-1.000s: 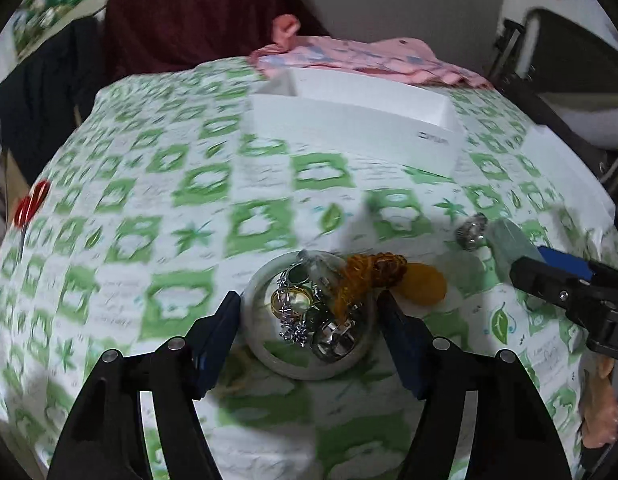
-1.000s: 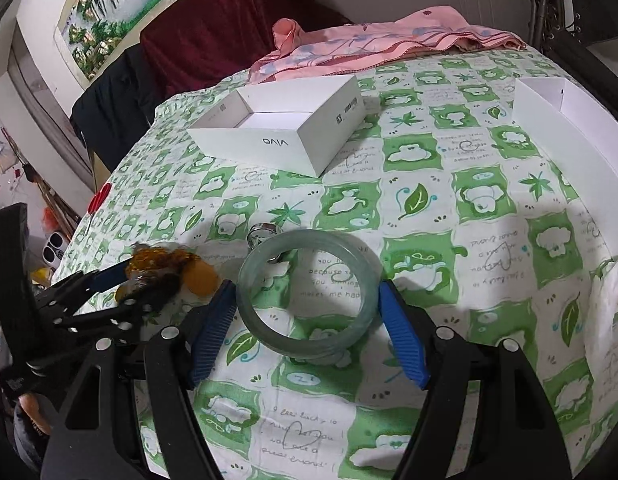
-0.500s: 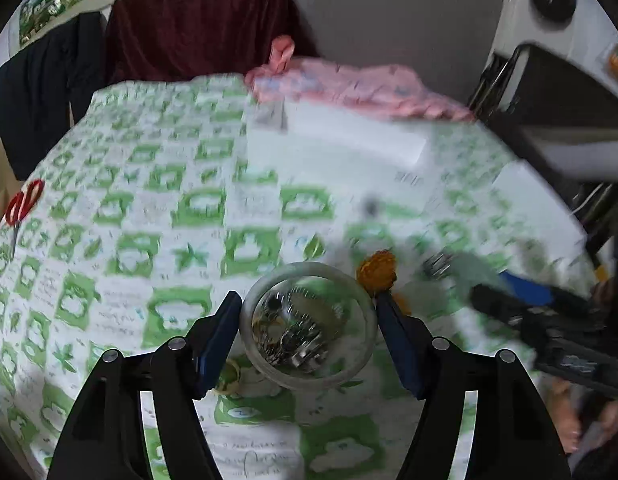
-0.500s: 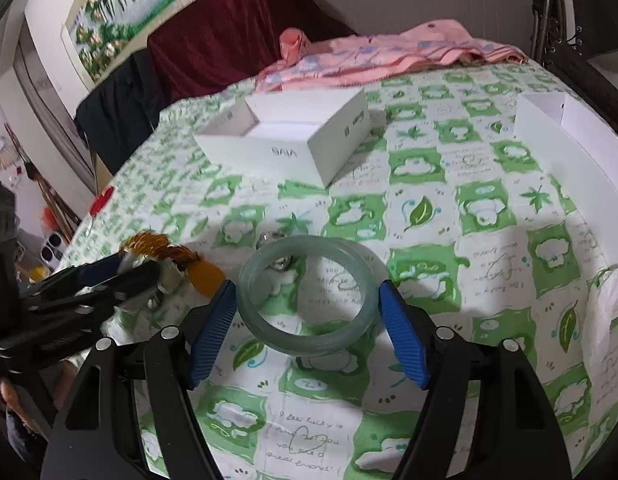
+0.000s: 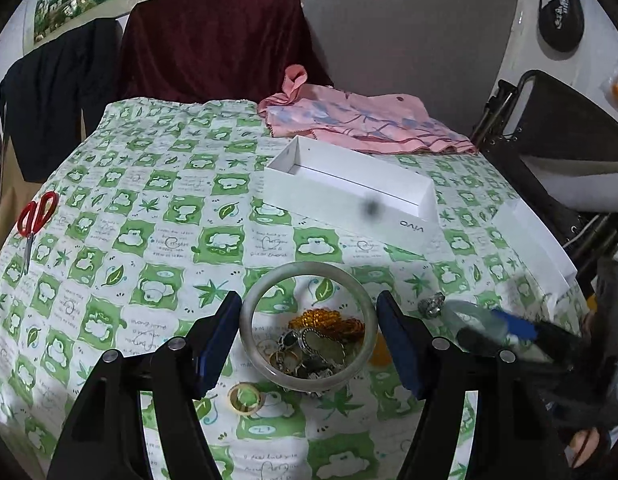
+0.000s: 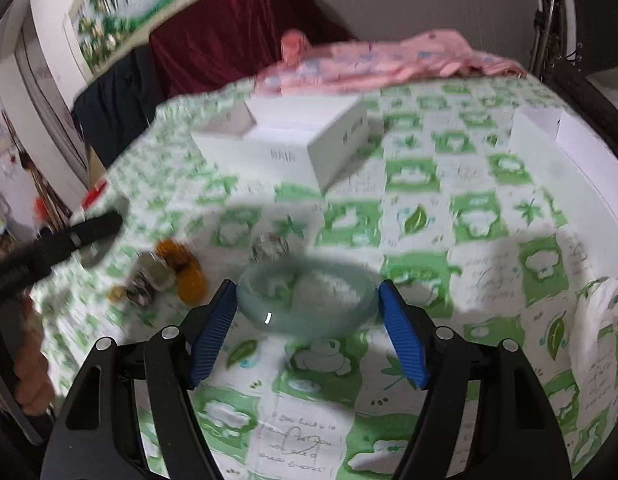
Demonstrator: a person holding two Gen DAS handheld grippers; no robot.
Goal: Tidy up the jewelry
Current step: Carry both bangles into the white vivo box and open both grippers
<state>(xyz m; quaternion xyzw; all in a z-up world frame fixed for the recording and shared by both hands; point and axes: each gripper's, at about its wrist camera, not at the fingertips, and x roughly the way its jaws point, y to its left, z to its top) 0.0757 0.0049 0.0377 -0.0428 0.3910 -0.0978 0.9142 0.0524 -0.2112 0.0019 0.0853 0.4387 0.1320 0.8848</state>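
Observation:
My left gripper (image 5: pixel 309 330) is shut on a pale white bangle (image 5: pixel 249 320), held above the table. Seen through the ring, a pile of rings and pendants (image 5: pixel 309 350) and an orange bead bracelet (image 5: pixel 329 320) lie on the cloth. A gold ring (image 5: pixel 244 399) lies apart at the front. My right gripper (image 6: pixel 307 320) is shut on a pale green bangle (image 6: pixel 309 314), lifted and tilted; it also shows in the left wrist view (image 5: pixel 475 320). A silver ring (image 5: pixel 431 305) lies by it. The open white box (image 5: pixel 349 196) stands behind.
A green-and-white patterned cloth (image 5: pixel 149 240) covers the table. Red scissors (image 5: pixel 35 220) lie at the left edge. A second white box (image 5: pixel 533 244) sits at the right edge. Pink fabric (image 5: pixel 361 120) lies at the back.
Both grippers have risen, each lifting its bangle off the cloth. The jewelry pile has stayed on the table. The right view is now motion-blurred.

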